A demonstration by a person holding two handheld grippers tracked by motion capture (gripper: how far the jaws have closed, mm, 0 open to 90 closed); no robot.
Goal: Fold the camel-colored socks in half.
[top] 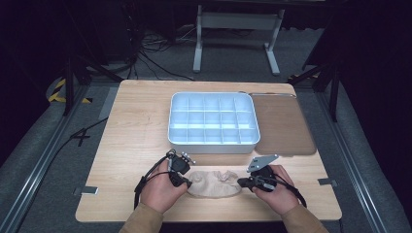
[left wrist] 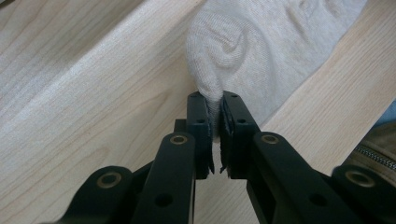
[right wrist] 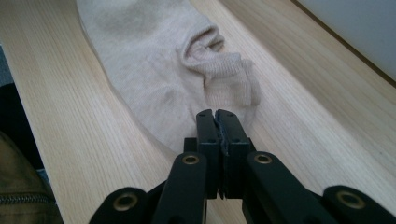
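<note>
A beige sock [top: 214,183] lies flat across the near part of the wooden table [top: 136,126], between my two hands. My left gripper [top: 187,182] is at its left end, and in the left gripper view the gripper [left wrist: 214,100] is shut on a bunched fold of the sock [left wrist: 261,46]. My right gripper [top: 241,183] is at the sock's right end. Seen in the right gripper view, this gripper [right wrist: 217,114] has its jaws pressed together, with the tips over the end of the sock [right wrist: 154,70] next to a rumpled cuff. No fabric is seen between those pads.
A white tray [top: 212,141] divided into several compartments stands at the table's middle, just beyond the sock. A brown mat [top: 284,126] lies to its right. Cables and a metal frame [top: 233,29] are on the floor behind the table.
</note>
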